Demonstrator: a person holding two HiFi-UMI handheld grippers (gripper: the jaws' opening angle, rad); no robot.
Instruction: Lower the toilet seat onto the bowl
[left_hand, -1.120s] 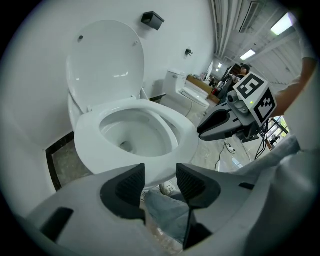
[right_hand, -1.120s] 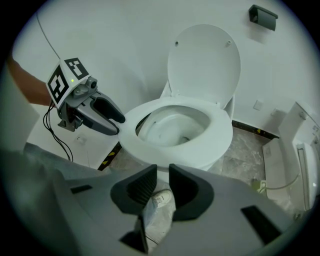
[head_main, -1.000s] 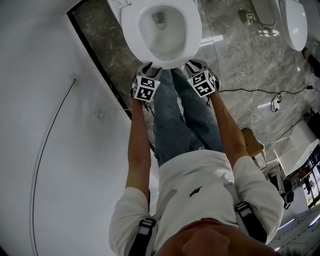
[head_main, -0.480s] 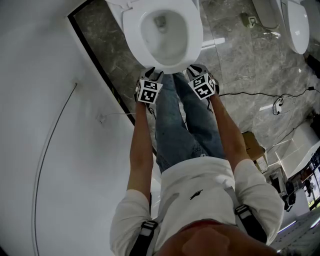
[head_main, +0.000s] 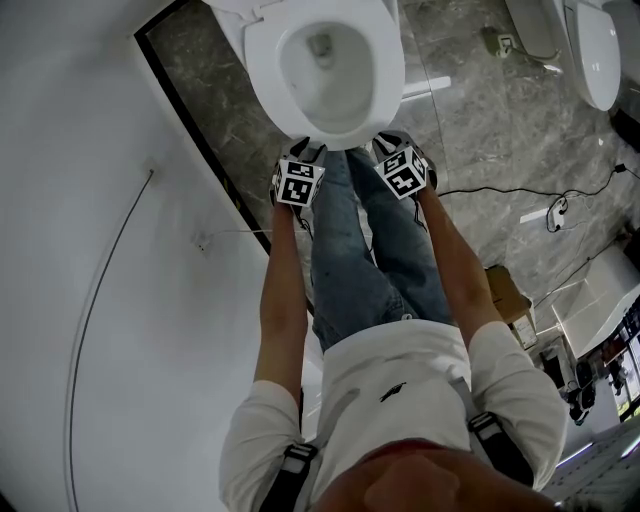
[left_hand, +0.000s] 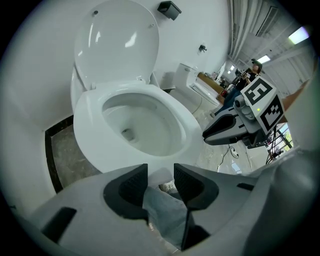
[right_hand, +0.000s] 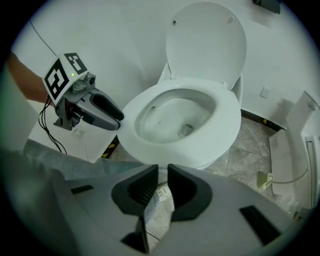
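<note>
The white toilet seat (head_main: 263, 62) lies flat on the bowl, and the lid (left_hand: 117, 42) stands upright against the wall behind it. My left gripper (head_main: 300, 152) hangs just before the bowl's front rim on the left, my right gripper (head_main: 386, 142) on the right. In the left gripper view, the left gripper (left_hand: 161, 172) is open; its jaws have just been closing, with nothing between them. The right gripper (right_hand: 162, 172) shows a narrow gap in its own view; its jaws have also just been closing, on nothing. Neither gripper touches the seat (right_hand: 226, 120).
The person's jeans-clad legs (head_main: 370, 250) and shoes stand right under the grippers. A white wall (head_main: 90, 250) runs along the left. A second toilet (head_main: 590, 45), a black cable (head_main: 500, 183) and a cardboard box (head_main: 505, 285) lie on the marble floor to the right.
Both grippers have sunk a little in front of the bowl's rim. The seat and lid have not moved.
</note>
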